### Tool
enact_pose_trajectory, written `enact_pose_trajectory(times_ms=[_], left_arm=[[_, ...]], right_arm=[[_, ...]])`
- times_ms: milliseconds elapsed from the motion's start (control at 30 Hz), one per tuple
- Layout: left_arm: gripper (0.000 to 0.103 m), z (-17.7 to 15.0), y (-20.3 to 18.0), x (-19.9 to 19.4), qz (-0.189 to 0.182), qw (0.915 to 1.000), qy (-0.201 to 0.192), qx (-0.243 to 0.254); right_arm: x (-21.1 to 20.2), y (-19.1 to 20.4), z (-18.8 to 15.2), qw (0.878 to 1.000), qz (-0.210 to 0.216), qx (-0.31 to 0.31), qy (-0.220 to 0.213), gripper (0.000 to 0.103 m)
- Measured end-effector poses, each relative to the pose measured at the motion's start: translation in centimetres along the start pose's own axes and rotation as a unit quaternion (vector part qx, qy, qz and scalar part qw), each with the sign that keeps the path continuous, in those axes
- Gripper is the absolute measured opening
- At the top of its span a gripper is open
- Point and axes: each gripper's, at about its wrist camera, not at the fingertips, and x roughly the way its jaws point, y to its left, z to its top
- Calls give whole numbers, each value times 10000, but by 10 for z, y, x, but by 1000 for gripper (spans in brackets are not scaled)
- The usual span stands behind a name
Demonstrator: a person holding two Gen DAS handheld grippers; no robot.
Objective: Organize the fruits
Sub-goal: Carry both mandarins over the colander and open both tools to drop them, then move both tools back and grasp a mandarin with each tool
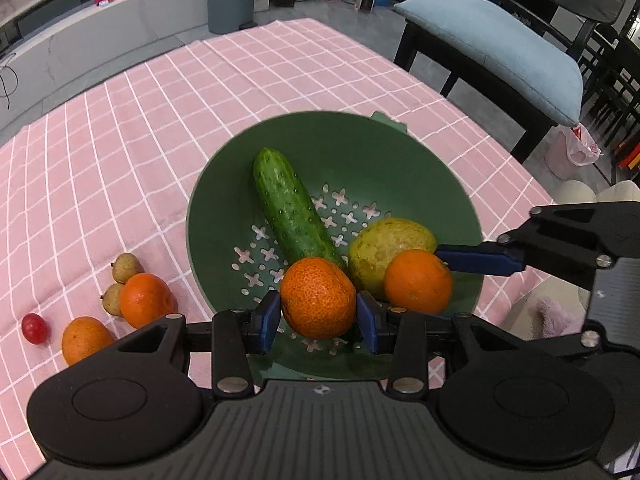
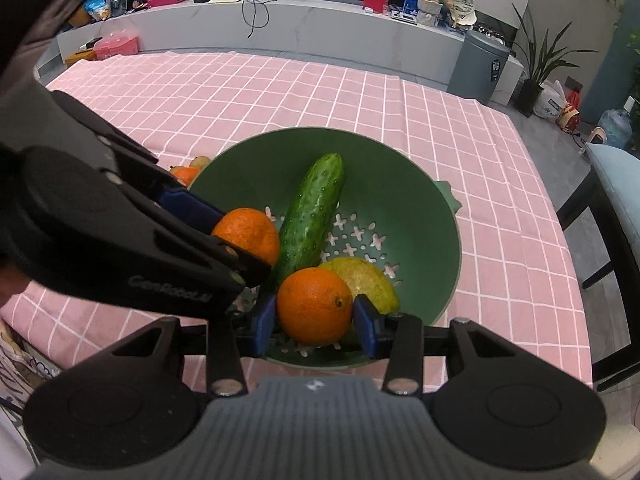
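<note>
Right now 2 grippers meet over a green bowl (image 1: 224,200) with little holes in its bottom, sitting on a pink checked cloth (image 1: 120,140). Seen from the left wrist, the left gripper (image 1: 319,318) squeezes a bumpy orange (image 1: 318,298) between its 2 blue fingers (image 1: 267,320), low at 6 o'clock over the bowl. Seen from the right wrist, the right gripper (image 2: 315,320) squeezes a smooth orange (image 2: 314,305) between its blue fingers (image 2: 366,322), also near 6 o'clock of the bowl. In that view the left gripper's orange shows at 9 o'clock. Both oranges are over the inside of the bowl, close side by side. A long green cucumber (image 1: 294,210) lies in the bowl, pointing from the middle up toward 11 o'clock in the left view. A yellow-green fruit (image 1: 390,240) sits in the bowl at about 4 o'clock, just behind the smooth orange. On the cloth at 8 o'clock from the bowl, in the left view, are 2 more oranges (image 1: 146,300), 2 small brown fruits (image 1: 127,267) and 1 small red fruit (image 1: 35,328). A chair with a blue cushion (image 1: 500,48) stands at 2 o'clock.
</note>
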Motion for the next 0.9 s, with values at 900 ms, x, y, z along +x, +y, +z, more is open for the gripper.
enact_pose_trajectory(times_ms=[900], left_arm=[[62,-7,-3,-43,307,9984,-473,5]], right_arm=[[-15,-10,3,9984,63,544,-104,64]])
